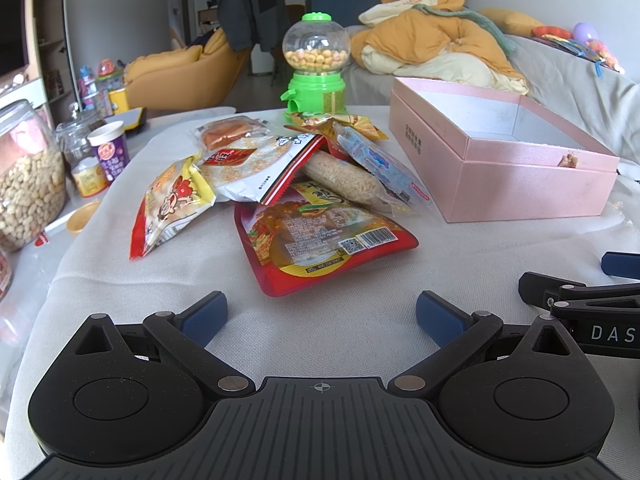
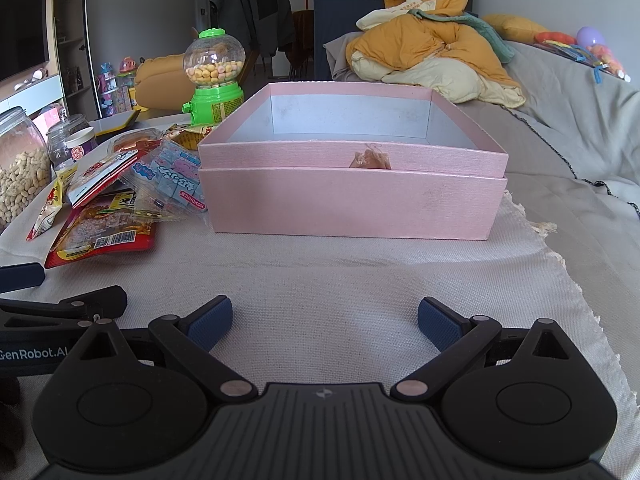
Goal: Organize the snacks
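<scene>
Both the left gripper and right gripper gape wide and hold nothing, with the snack packets heaped just left of the pink box.

- Left tool: matte black body showing two round housings with raised discs, a ribbed central plate bearing a small crosshair mark, and silver pivot pins at the linkage joints.
- Fingertips wearing dark blue textured pads.
- Right tool: showing the same black build, blue pads, silver pins.
- White lettering "GenRobot.AI" appearing on the left tool's side in the right wrist view; "DAS" showing on the right tool's side.
</scene>
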A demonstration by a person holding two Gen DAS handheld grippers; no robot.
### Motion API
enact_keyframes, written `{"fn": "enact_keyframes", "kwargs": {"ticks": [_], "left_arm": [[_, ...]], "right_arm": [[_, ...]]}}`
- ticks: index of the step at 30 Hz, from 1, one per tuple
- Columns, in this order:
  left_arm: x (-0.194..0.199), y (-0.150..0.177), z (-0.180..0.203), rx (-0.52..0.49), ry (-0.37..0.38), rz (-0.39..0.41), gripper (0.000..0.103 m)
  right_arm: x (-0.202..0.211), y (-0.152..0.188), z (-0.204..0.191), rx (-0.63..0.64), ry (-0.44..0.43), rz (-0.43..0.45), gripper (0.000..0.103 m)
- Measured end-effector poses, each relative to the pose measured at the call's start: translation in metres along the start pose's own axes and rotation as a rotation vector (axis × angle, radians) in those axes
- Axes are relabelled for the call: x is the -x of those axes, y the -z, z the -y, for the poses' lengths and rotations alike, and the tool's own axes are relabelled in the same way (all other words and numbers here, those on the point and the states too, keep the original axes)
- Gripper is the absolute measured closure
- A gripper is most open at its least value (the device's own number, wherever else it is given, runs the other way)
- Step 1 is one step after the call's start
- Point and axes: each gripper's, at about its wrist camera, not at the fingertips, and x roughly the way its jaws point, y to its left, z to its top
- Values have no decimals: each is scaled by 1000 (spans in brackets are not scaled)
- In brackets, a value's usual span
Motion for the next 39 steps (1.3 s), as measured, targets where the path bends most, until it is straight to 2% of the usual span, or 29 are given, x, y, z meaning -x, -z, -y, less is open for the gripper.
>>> {"fn": "enact_keyframes", "kwargs": {"ticks": [30,36,39], "left_arm": [[1,0,0,1,-4,1,0],[17,-3,-16,42,91,7,1],[32,-27,-31,64,134,24,1]], "right_arm": [[-1,-1,0,6,-6,-5,3],[-6,-15,8,56,-64,-92,1],[-10,-23,6,84,-73,-142,0]]}}
